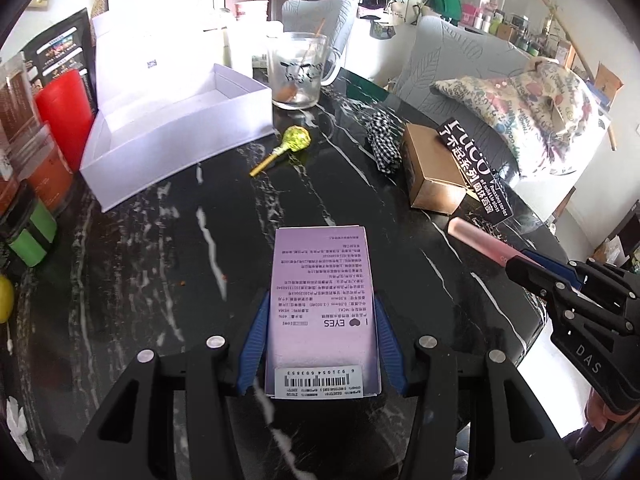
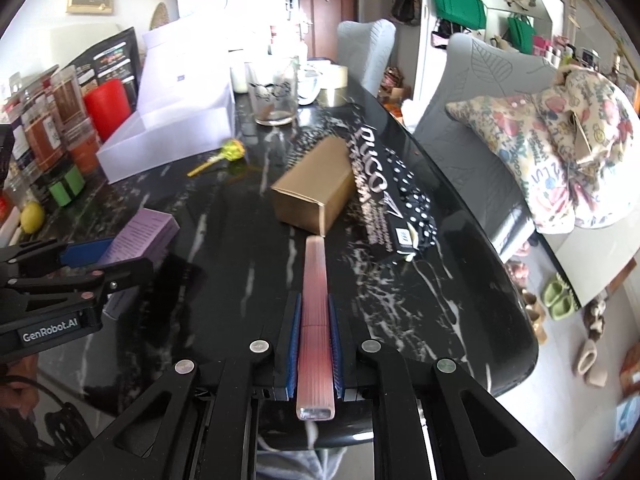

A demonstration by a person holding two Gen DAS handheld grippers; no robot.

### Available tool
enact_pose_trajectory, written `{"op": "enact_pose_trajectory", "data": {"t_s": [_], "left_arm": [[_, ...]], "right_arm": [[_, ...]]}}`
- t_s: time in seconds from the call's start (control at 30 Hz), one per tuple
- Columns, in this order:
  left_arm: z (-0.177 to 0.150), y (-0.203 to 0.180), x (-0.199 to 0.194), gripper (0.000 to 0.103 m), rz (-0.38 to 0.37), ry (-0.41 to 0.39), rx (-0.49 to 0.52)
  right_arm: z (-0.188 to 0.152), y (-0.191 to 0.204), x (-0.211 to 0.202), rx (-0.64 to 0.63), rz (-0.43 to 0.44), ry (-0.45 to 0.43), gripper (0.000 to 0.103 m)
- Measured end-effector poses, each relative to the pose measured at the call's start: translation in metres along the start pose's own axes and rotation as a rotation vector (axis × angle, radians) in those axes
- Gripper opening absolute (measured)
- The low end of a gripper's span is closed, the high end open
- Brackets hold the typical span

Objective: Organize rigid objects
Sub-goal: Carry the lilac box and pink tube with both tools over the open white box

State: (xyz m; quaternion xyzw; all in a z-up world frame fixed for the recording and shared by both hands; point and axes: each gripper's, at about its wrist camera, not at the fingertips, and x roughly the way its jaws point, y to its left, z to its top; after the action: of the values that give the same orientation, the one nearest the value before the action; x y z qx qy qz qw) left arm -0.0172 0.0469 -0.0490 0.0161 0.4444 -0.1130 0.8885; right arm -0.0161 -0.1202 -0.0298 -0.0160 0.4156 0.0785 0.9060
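My left gripper [image 1: 320, 320] is shut on a flat lilac box [image 1: 322, 304] with printed text and a barcode, held above the black marble table [image 1: 168, 264]. In the right wrist view the same lilac box [image 2: 140, 236] and left gripper [image 2: 96, 256] appear at the left. My right gripper [image 2: 315, 312] is shut on a long pink ribbed tube [image 2: 315, 320], its far end close to a brown cardboard box [image 2: 316, 192]. The left wrist view shows the pink tube [image 1: 480, 240] in the right gripper [image 1: 532, 270] at the right. An open white box [image 1: 176, 120] stands at the back left.
A green-wrapped lollipop [image 1: 288, 146] lies near the white box, a glass mug [image 1: 298, 72] behind it. A checked cloth [image 1: 382, 142] and a black printed pack [image 1: 474, 164] flank the brown box [image 1: 432, 168]. Jars and a red cup [image 1: 64, 116] line the left edge. Grey chairs [image 2: 492, 120] stand right.
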Motion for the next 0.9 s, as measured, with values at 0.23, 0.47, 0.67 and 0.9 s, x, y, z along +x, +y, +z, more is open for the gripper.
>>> {"op": "enact_pose_trajectory", "data": {"t_s": [0.23,0.47,0.67,0.9], "left_arm": [[-0.003,0.017,-0.017,0.050,0.032,-0.029,-0.029],[-0.009,0.039,-0.024,0.050,0.074,-0.033,-0.074],[-0.011,0.045,-0.019,0.050,0.073,-0.016,-0.083],[-0.004,0.040,-0.014,0.050,0.042,-0.015,-0.066]], "right_arm": [[0.005,0.025,-0.004,-0.035,0.034,-0.017,0.013],[0.009,0.049,0.001,-0.075,0.069,-0.023,0.013],[0.004,0.056,0.016,-0.084,0.061,0.008,0.013],[-0.001,0.050,0.034,-0.053,0.071,0.048,0.014]]}}
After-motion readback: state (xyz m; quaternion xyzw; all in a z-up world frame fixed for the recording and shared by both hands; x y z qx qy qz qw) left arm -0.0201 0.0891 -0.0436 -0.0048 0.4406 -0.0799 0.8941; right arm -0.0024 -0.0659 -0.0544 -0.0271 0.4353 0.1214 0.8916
